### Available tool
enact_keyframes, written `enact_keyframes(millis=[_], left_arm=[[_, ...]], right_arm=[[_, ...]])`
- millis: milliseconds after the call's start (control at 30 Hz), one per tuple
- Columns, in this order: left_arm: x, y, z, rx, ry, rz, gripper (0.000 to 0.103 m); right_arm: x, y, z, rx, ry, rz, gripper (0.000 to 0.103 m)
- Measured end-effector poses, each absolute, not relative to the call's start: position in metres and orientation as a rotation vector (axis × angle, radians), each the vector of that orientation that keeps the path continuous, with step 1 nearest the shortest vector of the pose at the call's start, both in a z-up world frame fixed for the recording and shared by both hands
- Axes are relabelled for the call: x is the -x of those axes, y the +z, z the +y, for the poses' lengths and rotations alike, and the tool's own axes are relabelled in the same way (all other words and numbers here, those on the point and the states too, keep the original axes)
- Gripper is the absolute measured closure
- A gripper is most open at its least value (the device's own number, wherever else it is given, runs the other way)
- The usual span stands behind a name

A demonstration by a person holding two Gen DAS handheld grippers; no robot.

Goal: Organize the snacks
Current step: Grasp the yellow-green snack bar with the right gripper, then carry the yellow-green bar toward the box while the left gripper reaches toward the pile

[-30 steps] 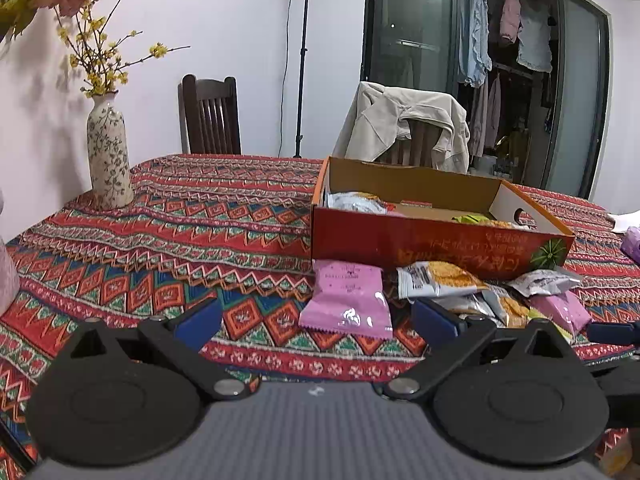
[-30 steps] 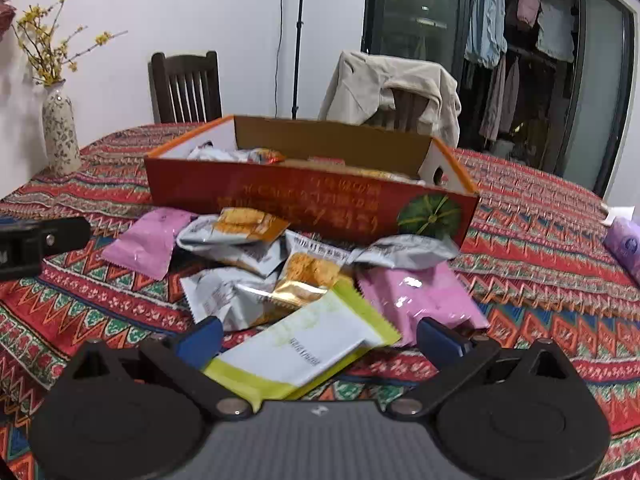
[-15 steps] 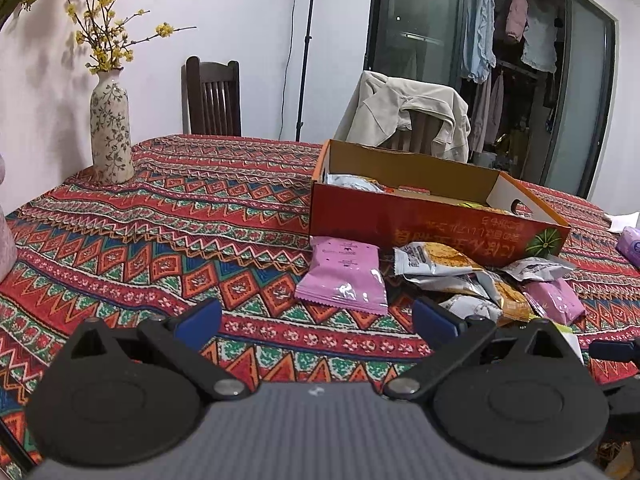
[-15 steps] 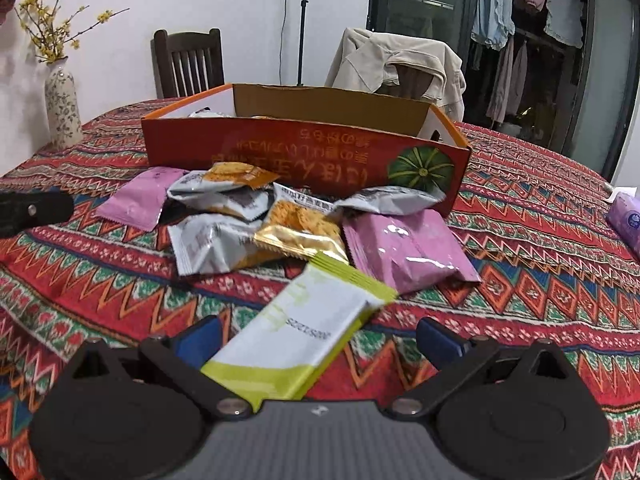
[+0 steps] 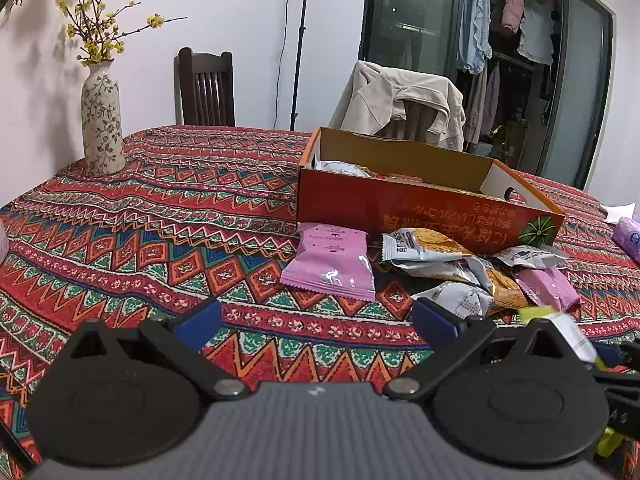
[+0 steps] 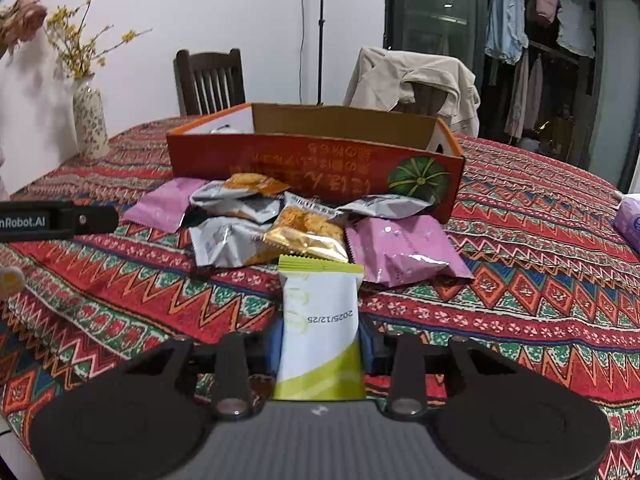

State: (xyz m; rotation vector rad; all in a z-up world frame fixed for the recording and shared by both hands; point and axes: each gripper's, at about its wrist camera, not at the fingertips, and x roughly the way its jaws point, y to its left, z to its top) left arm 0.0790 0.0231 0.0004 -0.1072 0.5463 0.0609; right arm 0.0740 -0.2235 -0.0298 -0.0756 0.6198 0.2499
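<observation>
My right gripper (image 6: 320, 346) is shut on a white and green snack packet (image 6: 320, 328) and holds it just above the cloth. Beyond it lies a pile of snack packets (image 6: 296, 228), silver, gold and pink, against the front of an orange cardboard box (image 6: 316, 168) with a few packets inside. My left gripper (image 5: 316, 320) is open and empty above the tablecloth, short of a pink packet (image 5: 332, 268). The box (image 5: 424, 208) and the pile (image 5: 460, 272) lie to its right, and the held packet (image 5: 568, 332) shows at the right edge.
A patterned tablecloth (image 5: 160, 240) covers the table. A flowered vase (image 5: 102, 120) stands at the far left. A wooden chair (image 5: 206, 88) and a chair with a beige jacket (image 5: 404, 104) stand behind. A purple tissue pack (image 6: 630, 220) lies at the right.
My right gripper has closed on the white and green packet, which now stands straight between its fingers. Both grippers have drawn back from the box.
</observation>
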Motion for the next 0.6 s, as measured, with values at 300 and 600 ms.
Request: enact_keyframes(millis=[300, 600], left_arm=[[-0.088, 0.002, 0.014, 0.086, 0.051, 0.548, 0.000], [-0.108, 0.008, -0.007, 0.050, 0.027, 0.545, 0.000]], right_arm=[[-0.075, -0.005, -0.243, 0.040, 0.231, 0.499, 0.068], [-0.105, 0.014, -0.262, -0.029, 0.253, 0.428, 0.068]])
